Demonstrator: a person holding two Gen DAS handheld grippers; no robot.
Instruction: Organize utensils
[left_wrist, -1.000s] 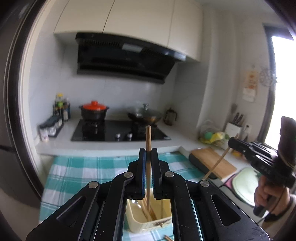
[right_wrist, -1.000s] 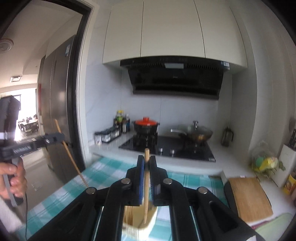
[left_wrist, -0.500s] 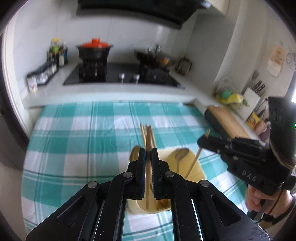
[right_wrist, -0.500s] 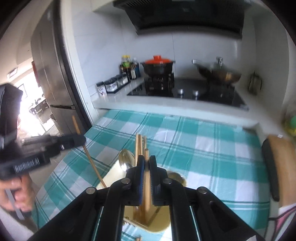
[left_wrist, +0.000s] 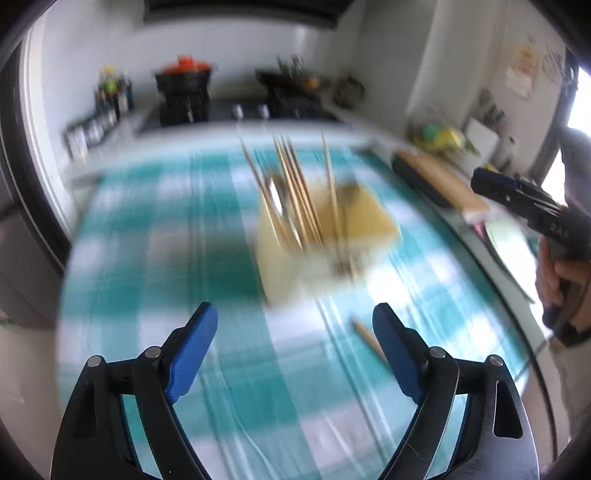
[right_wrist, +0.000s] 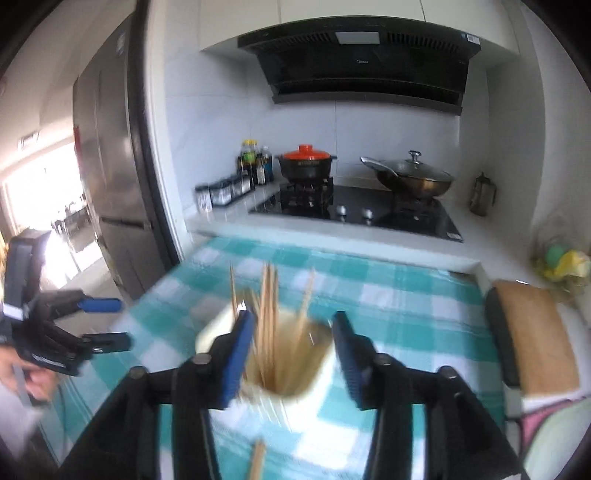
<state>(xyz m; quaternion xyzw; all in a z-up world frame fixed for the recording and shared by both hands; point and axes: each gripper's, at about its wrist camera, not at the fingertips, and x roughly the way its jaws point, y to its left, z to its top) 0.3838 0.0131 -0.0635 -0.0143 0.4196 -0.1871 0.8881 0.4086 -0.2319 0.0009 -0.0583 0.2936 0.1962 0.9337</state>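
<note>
A pale yellow utensil holder (left_wrist: 325, 236) stands on the teal checked cloth (left_wrist: 207, 229), with several wooden chopsticks (left_wrist: 295, 192) and a metal spoon (left_wrist: 277, 195) upright in it. My left gripper (left_wrist: 295, 314) hangs in front of the holder, jaws opening wide with nothing between them. My right gripper (right_wrist: 291, 321) hovers just above the holder (right_wrist: 295, 373), jaws opening; the chopsticks (right_wrist: 267, 310) rise behind the gap, untouched by the pads. One loose chopstick (left_wrist: 369, 338) lies on the cloth near the holder, also seen as the loose chopstick (right_wrist: 257, 461). Each view shows the other gripper (right_wrist: 110, 321) (left_wrist: 517, 195) in a hand.
A wooden cutting board (right_wrist: 535, 332) lies on the counter right of the cloth. Behind it are a hob with a red-lidded pot (right_wrist: 306, 164) and a lidded wok (right_wrist: 410, 177), spice jars (right_wrist: 225, 192) and a fridge (right_wrist: 107, 177) at the left.
Both grippers sank toward the table and opened, letting go of the chopsticks they held. Those chopsticks now stand in the holder.
</note>
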